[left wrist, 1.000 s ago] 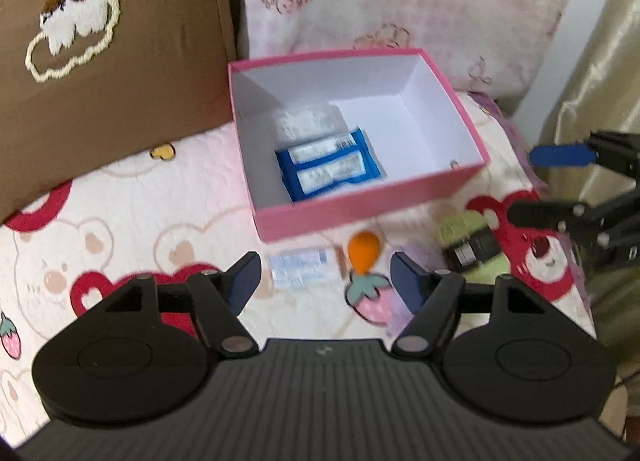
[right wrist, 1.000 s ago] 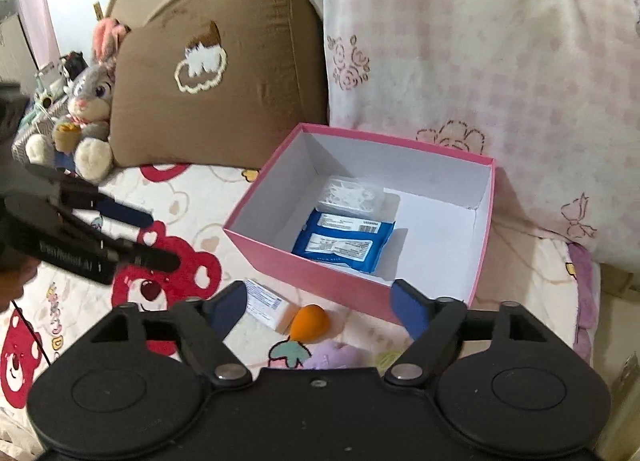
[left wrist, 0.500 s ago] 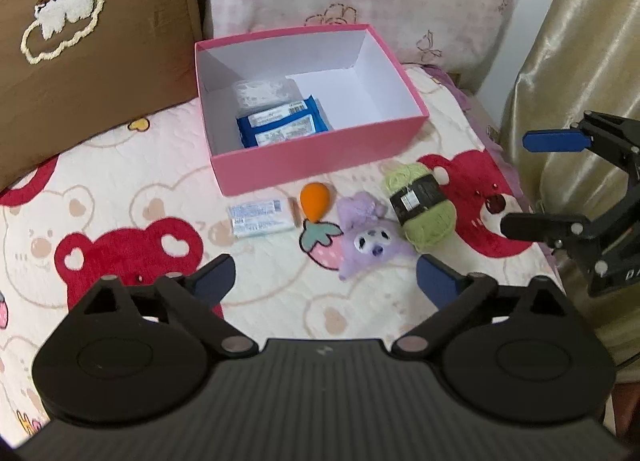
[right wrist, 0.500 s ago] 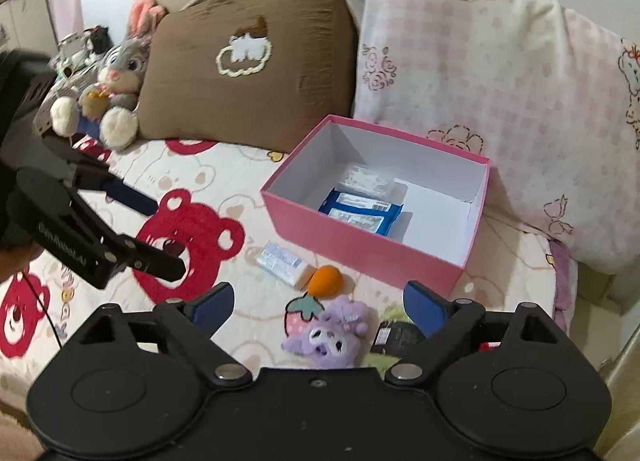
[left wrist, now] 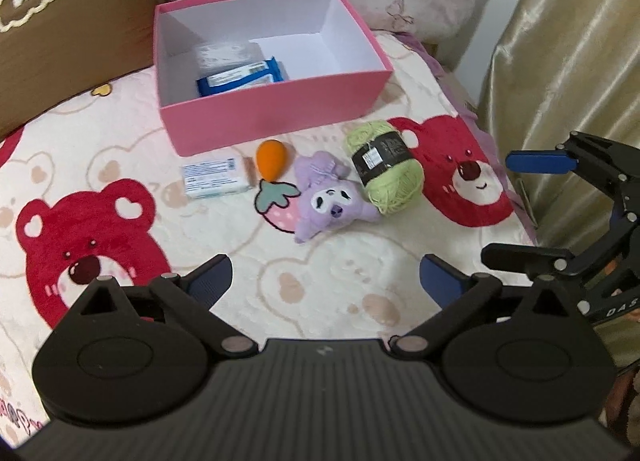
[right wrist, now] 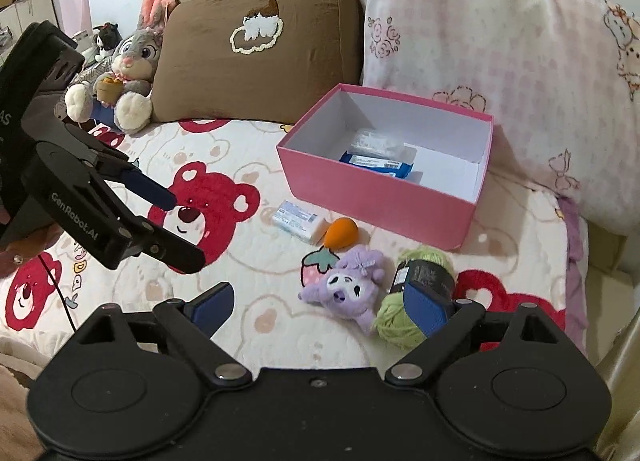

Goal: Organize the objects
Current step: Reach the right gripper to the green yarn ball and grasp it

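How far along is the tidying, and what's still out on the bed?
Done: a blue packet and a clear packet lie in the pink box. In hand: nothing; the left gripper and right gripper are open and empty. Left: white packet, orange sponge, purple plush and green yarn on the blanket.

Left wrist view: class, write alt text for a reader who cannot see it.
A pink box sits open on a bear-print bedspread, already holding a blue packet. In front of it lie a white packet, an orange egg-shaped toy, a purple plush and green yarn. The left hand-held gripper is open and empty.
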`<move>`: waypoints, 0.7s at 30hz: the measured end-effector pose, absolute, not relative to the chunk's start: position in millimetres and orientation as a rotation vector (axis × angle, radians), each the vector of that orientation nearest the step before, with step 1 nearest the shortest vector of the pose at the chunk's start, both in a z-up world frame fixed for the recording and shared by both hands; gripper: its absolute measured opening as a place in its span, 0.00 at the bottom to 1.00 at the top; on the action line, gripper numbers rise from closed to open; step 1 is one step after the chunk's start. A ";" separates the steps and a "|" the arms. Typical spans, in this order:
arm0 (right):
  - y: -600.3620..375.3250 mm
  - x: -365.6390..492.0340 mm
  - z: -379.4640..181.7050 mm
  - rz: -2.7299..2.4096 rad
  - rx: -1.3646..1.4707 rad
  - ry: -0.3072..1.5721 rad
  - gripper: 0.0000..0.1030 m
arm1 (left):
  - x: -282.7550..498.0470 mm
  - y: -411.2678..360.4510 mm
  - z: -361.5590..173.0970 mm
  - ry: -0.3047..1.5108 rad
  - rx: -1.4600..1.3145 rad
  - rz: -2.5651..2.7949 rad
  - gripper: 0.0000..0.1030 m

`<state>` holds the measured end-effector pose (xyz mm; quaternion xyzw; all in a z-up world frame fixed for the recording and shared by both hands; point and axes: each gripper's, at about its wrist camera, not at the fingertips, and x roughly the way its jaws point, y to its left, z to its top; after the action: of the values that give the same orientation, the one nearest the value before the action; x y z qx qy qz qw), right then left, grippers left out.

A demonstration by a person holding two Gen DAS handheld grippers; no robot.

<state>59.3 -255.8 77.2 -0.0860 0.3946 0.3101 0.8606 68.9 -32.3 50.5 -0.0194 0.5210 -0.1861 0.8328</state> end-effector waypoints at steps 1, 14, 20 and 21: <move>-257.3 58.4 73.5 0.653 -0.184 0.820 0.91 | 68.7 -34.9 47.2 1.103 -0.037 -0.401 0.99; -264.2 71.4 1.5 0.552 -0.257 0.690 0.91 | 99.7 -65.2 -6.7 1.014 -0.140 -0.413 0.99; -271.4 97.0 -25.0 0.514 -0.233 0.664 0.91 | 125.8 -85.4 -26.3 0.939 -0.174 -0.432 0.98; -272.2 102.8 -30.2 0.513 -0.225 0.681 0.91 | 129.2 -89.0 -28.4 0.929 -0.176 -0.444 0.98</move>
<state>102.8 -272.2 -30.2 -0.1087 0.3298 0.2482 0.9043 129.2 -89.0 -28.4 -0.0843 0.4435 -0.2119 0.8668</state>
